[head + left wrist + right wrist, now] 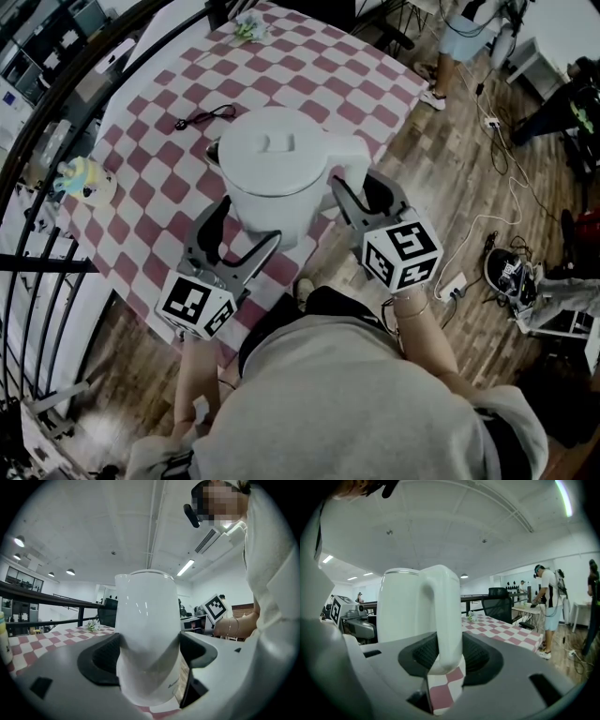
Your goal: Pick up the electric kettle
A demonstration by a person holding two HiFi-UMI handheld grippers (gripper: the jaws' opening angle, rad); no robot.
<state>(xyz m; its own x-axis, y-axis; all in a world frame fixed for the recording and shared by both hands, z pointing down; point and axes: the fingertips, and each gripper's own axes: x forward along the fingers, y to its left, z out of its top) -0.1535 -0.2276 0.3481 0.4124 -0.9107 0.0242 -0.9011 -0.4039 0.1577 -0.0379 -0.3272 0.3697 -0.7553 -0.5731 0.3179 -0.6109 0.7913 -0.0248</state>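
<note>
A white electric kettle (274, 169) with its lid on hangs over the near edge of the red-and-white checked table (309, 75), between both grippers. My left gripper (246, 236) is shut on the kettle's lower body; in the left gripper view its black pads (105, 658) press both sides of the kettle (147, 634). My right gripper (363, 195) is shut on the handle at the kettle's right side. In the right gripper view the white handle (446, 620) runs down between the pads (477, 657), with the kettle's body (401, 606) to its left. The left gripper (147, 660) and right gripper (447, 657) both point roughly level.
A dark round base (213, 152) peeks out left of the kettle, with a black cable (206, 117) behind it. A yellow toy (84, 180) lies at the table's left edge by a black railing (37, 131). Cables and a power strip (453, 286) lie on the wooden floor at right, where a person (547, 606) stands.
</note>
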